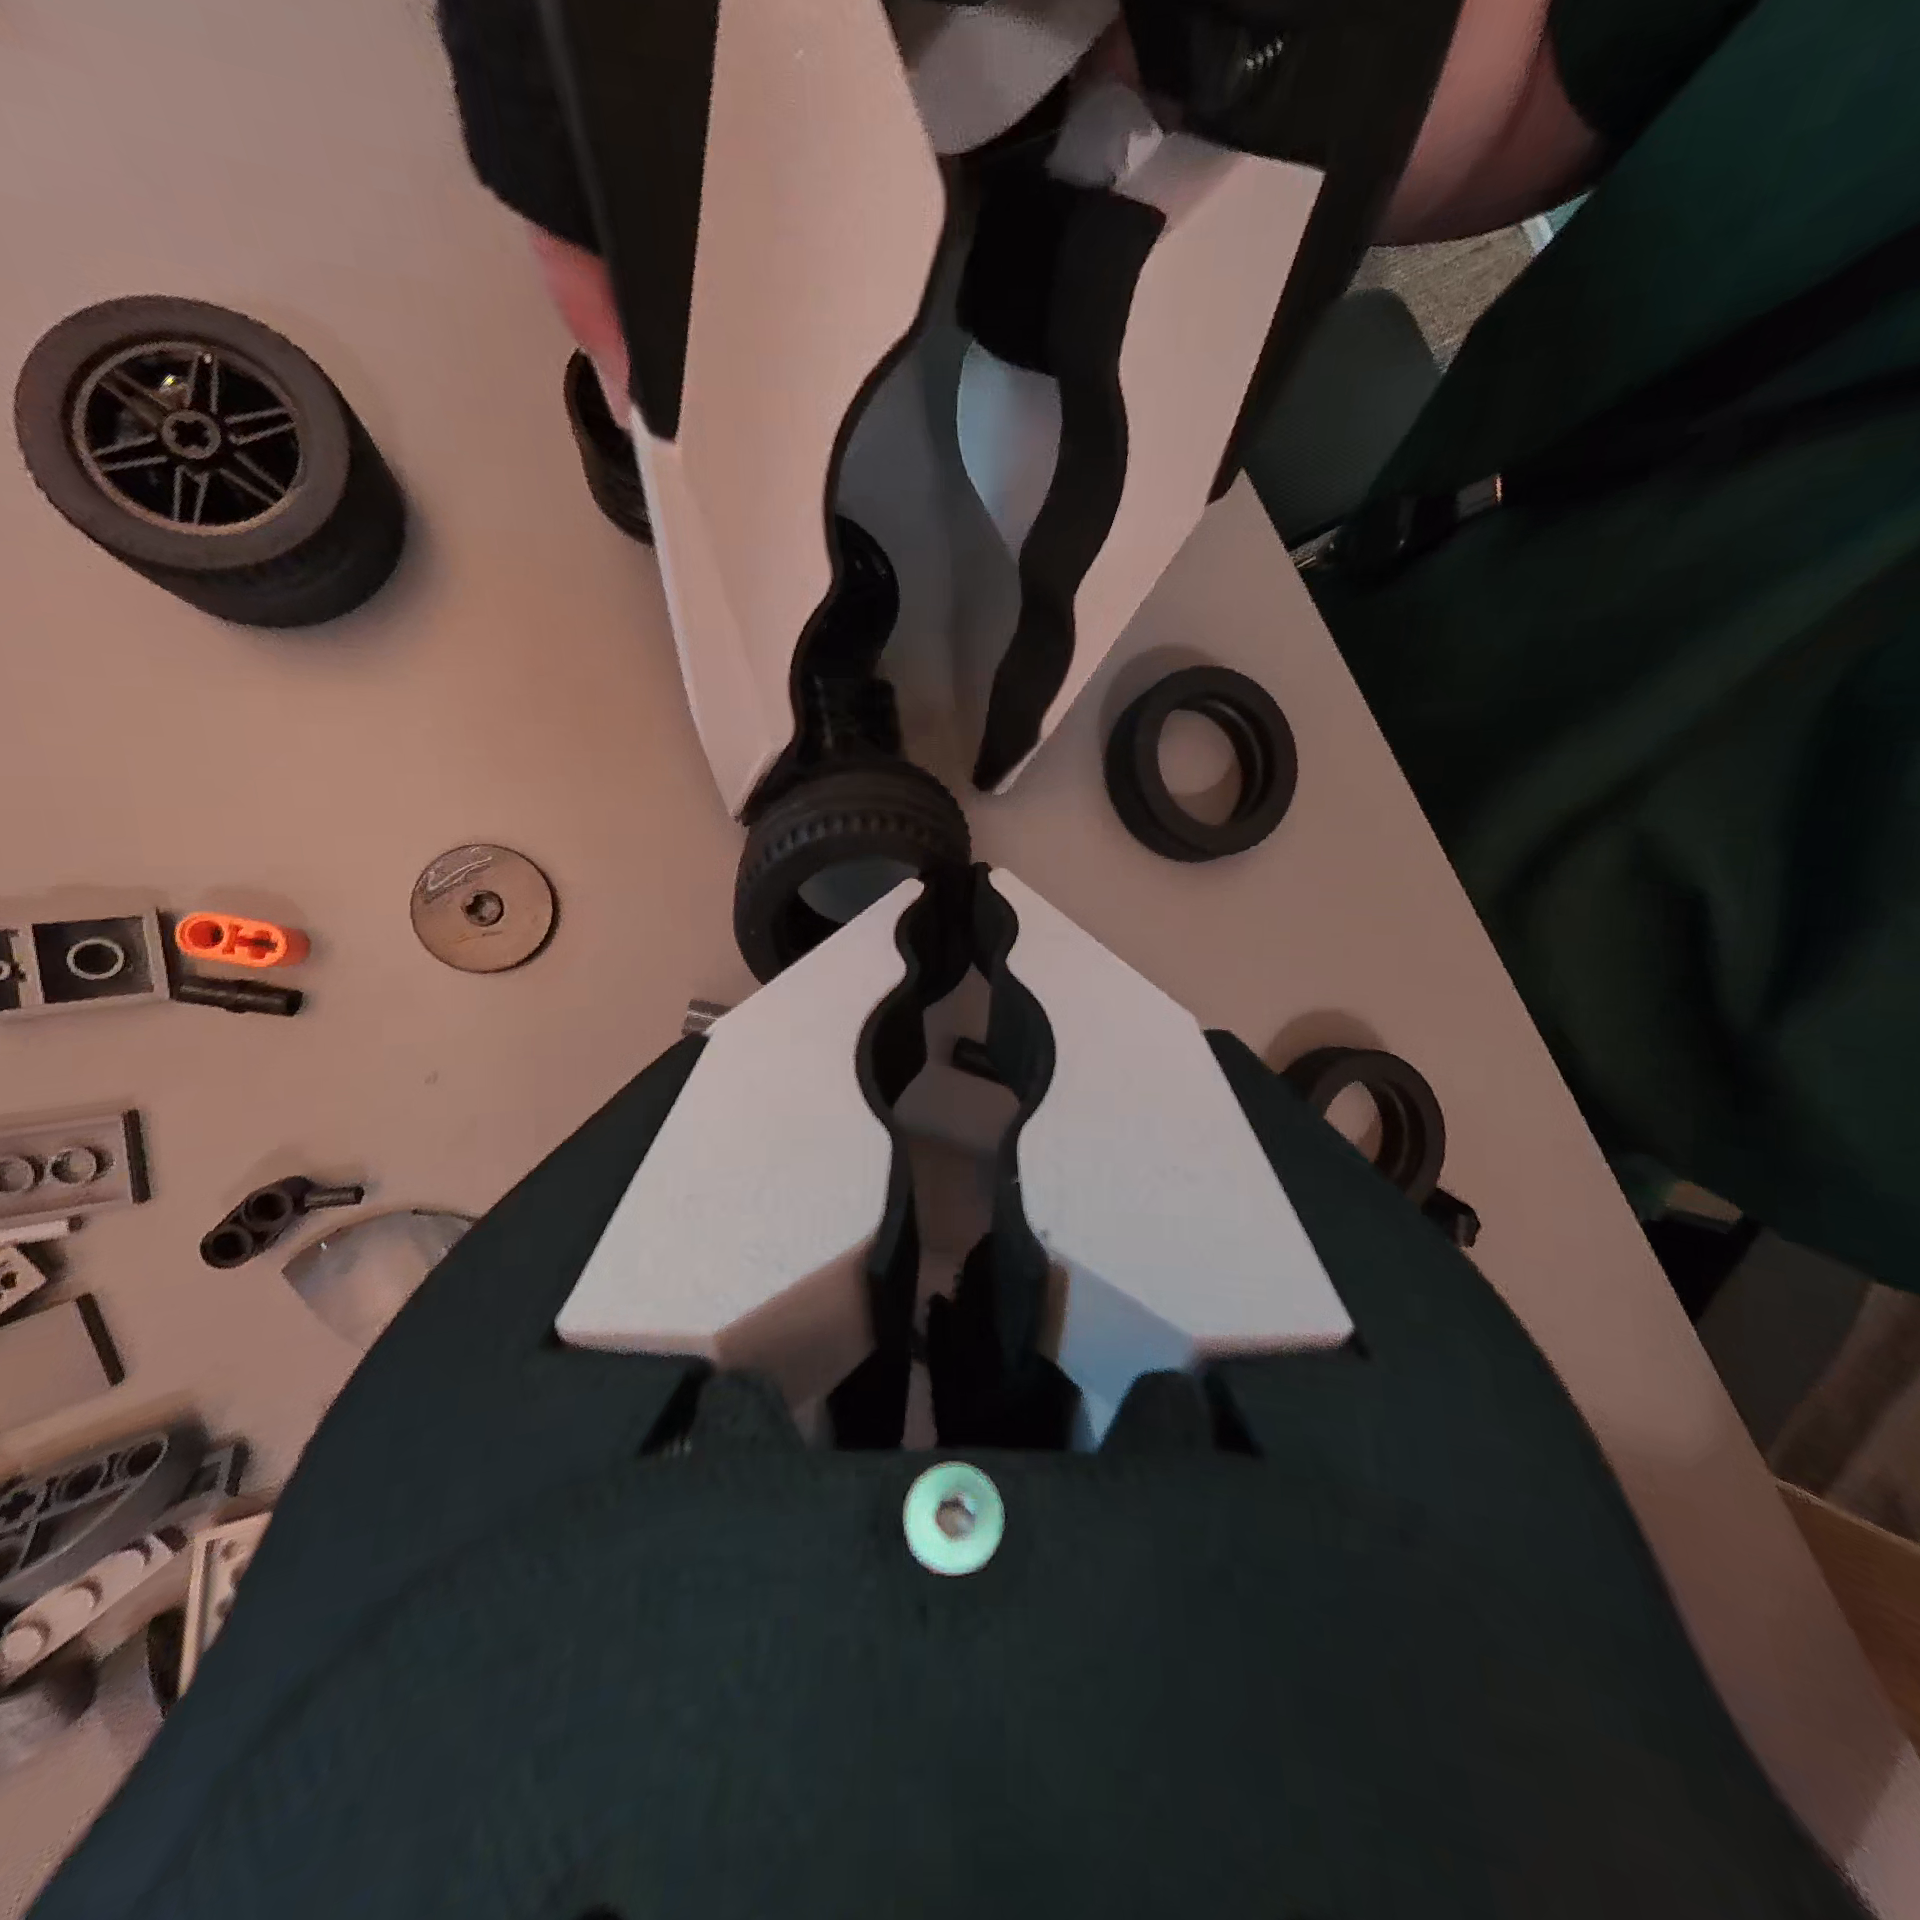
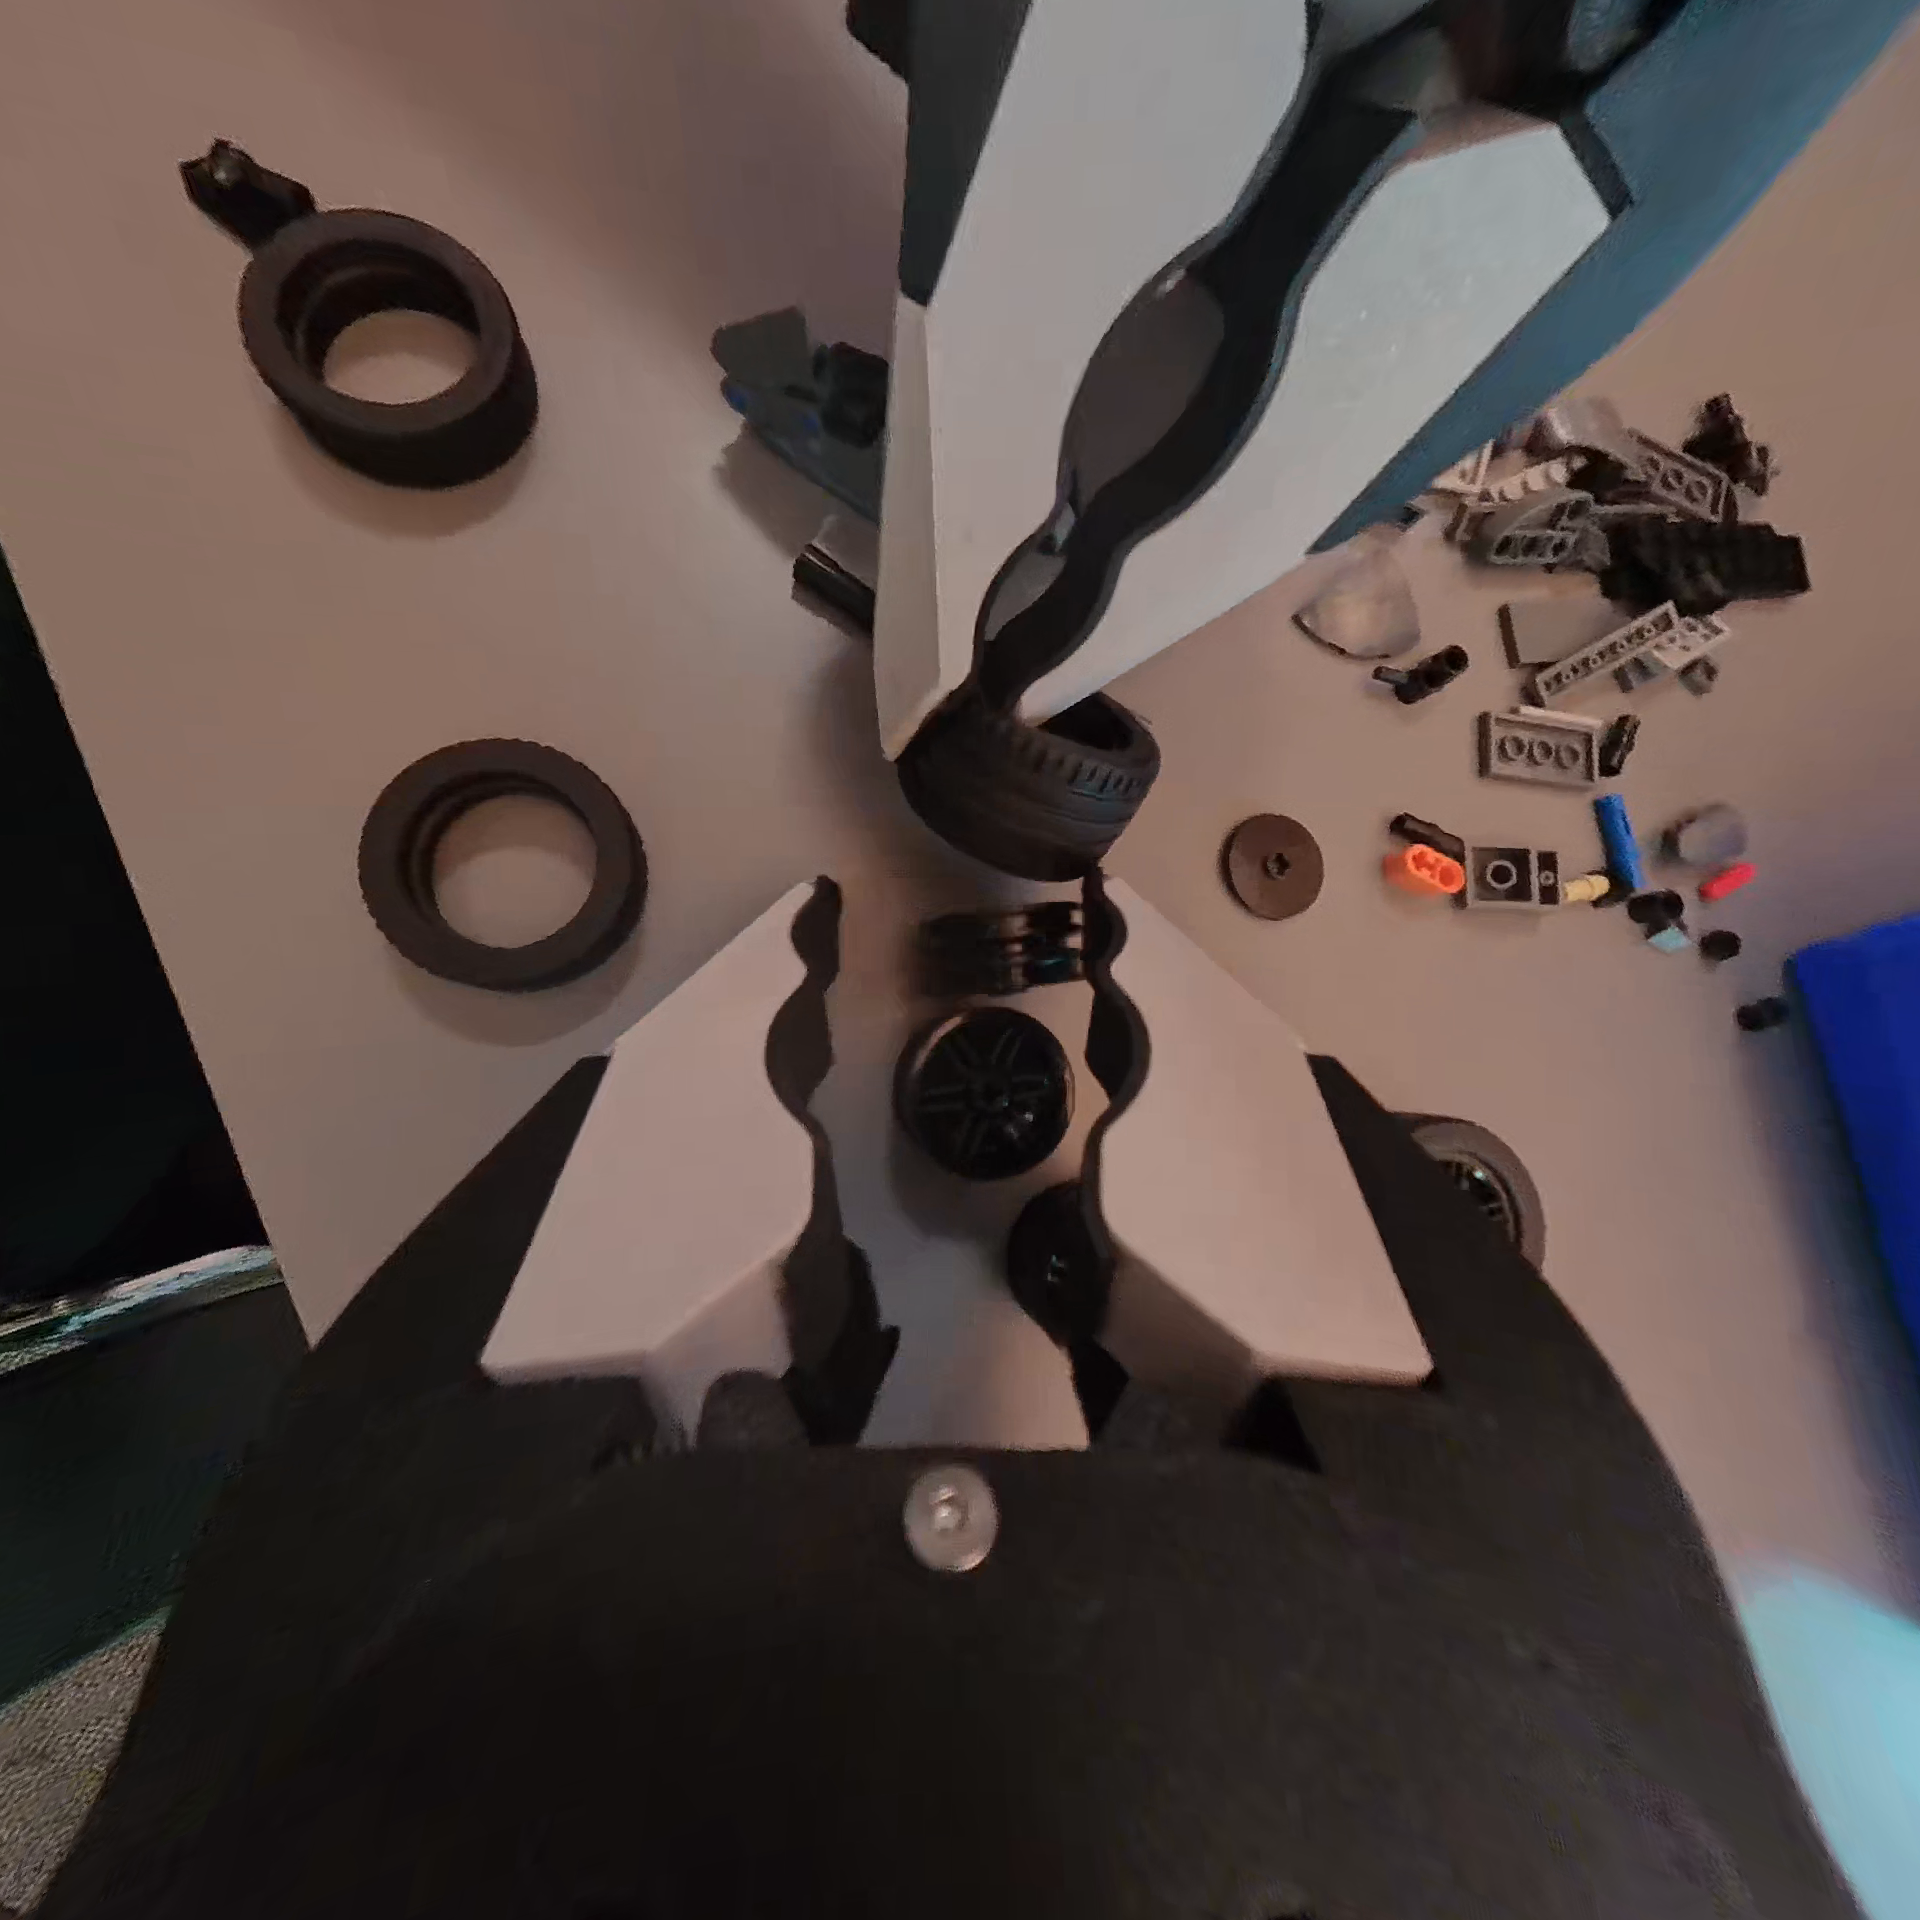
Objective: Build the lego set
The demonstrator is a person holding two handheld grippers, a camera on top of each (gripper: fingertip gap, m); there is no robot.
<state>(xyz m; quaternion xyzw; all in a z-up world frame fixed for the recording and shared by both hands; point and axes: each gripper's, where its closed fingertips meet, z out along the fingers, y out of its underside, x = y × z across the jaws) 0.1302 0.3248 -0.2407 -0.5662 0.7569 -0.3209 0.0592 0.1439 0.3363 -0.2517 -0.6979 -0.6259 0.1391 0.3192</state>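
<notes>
Left gripper (image 1: 954,883) clamps a black tyre (image 1: 847,847) above the table (image 1: 364,748), facing the spread right gripper (image 1: 862,795).

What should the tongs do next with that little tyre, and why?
Probably close the right tongs on the black rim that sits between their open tips. The left tongs are shut on the tyre, and its middle is empty. It likely needs a rim pushed in, and this one is nearest.
</notes>
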